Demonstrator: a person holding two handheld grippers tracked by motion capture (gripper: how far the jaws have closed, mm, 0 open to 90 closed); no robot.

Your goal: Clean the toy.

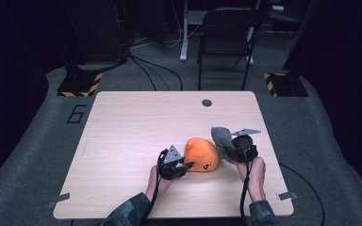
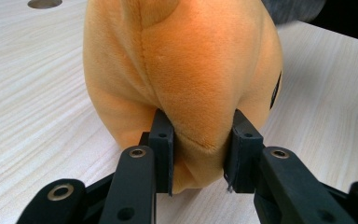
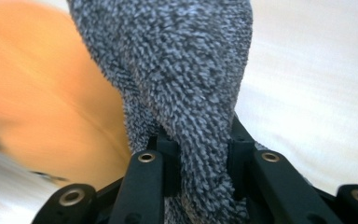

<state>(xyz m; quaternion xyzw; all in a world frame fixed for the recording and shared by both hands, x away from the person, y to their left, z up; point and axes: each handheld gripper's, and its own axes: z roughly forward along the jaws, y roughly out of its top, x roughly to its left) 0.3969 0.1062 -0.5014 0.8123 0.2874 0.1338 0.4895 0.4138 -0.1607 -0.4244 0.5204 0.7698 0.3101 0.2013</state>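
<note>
Near the table's (image 1: 122, 117) front edge, both forearms reach forward. Left tool (image 1: 185, 165) pinches the orange plush (image 1: 201, 154). Right tool (image 1: 229, 151) pinches the grey cloth (image 1: 222, 136).

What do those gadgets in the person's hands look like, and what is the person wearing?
Each hand carries a black device: the left gripper and right gripper. Both have two black jaws on hinged links with brass-coloured rivets, a grey three-cornered plate on top, and a black cable trailing back toward the person. The sleeves have a mottled grey-green, camouflage-like pattern.
</note>
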